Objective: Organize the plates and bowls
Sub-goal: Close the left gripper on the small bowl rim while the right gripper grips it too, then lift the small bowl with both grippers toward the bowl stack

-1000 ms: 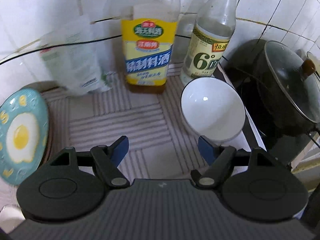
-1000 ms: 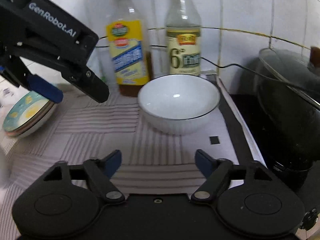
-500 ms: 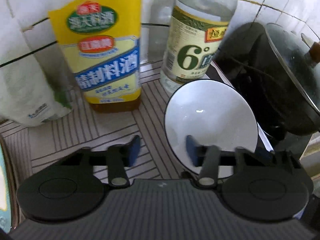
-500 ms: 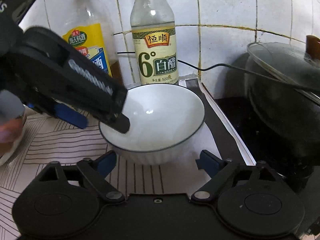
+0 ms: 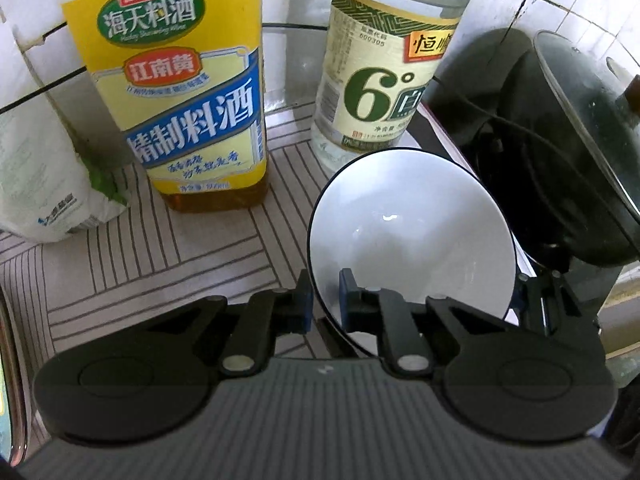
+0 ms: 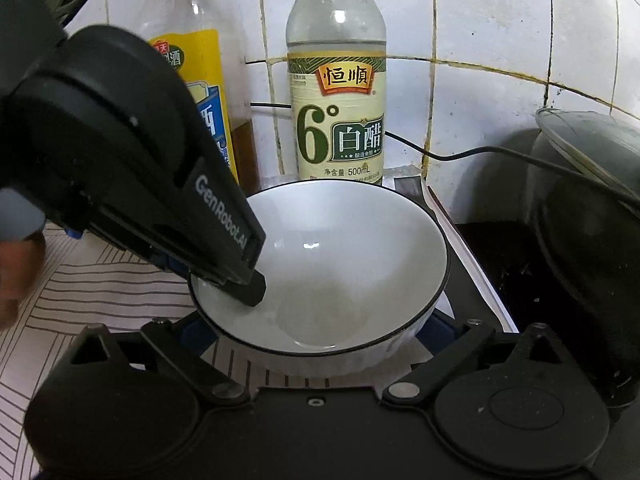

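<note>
A white bowl (image 5: 412, 236) with a thin dark rim sits on the striped mat, also in the right wrist view (image 6: 332, 264). My left gripper (image 5: 324, 300) is shut on the bowl's left rim, one finger inside and one outside; in the right wrist view it reaches in from the left (image 6: 240, 276). My right gripper (image 6: 316, 332) is open, its blue-padded fingers on either side of the bowl's base, the tips partly hidden behind the bowl. A sliver of a plate's edge (image 5: 10, 380) shows at the far left.
A yellow-labelled cooking wine bottle (image 5: 180, 92) and a white vinegar bottle (image 5: 384, 72) stand against the tiled wall behind the bowl. A white bag (image 5: 36, 184) lies left. A black pot with a glass lid (image 5: 568, 152) sits close on the right.
My left gripper moved forward and right and closed on the bowl's left rim. My right gripper advanced until its open fingers flank the bowl.
</note>
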The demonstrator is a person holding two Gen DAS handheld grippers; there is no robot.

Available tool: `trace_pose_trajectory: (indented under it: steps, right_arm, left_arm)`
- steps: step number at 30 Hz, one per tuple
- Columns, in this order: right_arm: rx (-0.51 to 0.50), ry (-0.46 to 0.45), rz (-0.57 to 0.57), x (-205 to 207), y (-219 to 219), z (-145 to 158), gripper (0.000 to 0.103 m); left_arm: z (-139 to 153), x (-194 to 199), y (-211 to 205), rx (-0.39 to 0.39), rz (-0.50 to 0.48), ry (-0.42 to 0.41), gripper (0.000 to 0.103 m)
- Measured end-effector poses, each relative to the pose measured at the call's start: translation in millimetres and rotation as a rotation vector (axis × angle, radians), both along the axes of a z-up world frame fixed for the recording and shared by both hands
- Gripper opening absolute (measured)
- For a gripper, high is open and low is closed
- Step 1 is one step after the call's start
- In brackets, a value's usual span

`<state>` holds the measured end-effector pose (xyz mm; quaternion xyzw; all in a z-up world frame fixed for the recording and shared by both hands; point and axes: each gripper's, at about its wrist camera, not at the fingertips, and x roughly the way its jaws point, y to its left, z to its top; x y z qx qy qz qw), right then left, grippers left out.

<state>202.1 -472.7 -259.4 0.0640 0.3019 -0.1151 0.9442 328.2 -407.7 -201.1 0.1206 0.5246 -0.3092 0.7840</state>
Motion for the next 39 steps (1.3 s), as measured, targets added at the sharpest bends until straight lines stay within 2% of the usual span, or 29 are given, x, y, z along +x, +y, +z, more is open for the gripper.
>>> trace_pose_trajectory:
  steps: [3, 11, 19, 22, 32, 39]
  right_arm:
    - [-0.001, 0.003, 0.011, -3, 7, 2, 0.102]
    - [0.01, -0.015, 0.04, -17, 21, 9, 0.102]
    - [0.005, -0.059, 0.07, -45, 42, 30, 0.102]
    - [-0.004, -0.069, 0.091, -56, 53, 40, 0.102]
    - [-0.04, -0.153, 0.159, -93, 91, 77, 0.102]
    - [-0.083, -0.157, 0.238, -109, 125, 101, 0.102]
  left_arm:
    - [2, -2, 2, 0.033, 0.005, 0.007, 0.012]
    - [14, -17, 18, 0.053, 0.022, 0.025, 0.012]
    - [40, -33, 52, -0.005, 0.071, 0.066, 0.013]
    - [52, -42, 68, -0.003, 0.08, 0.081, 0.013]
    - [97, -80, 121, -0.037, 0.133, 0.018, 0.014]
    - [116, -100, 163, -0.05, 0.195, 0.01, 0.014]
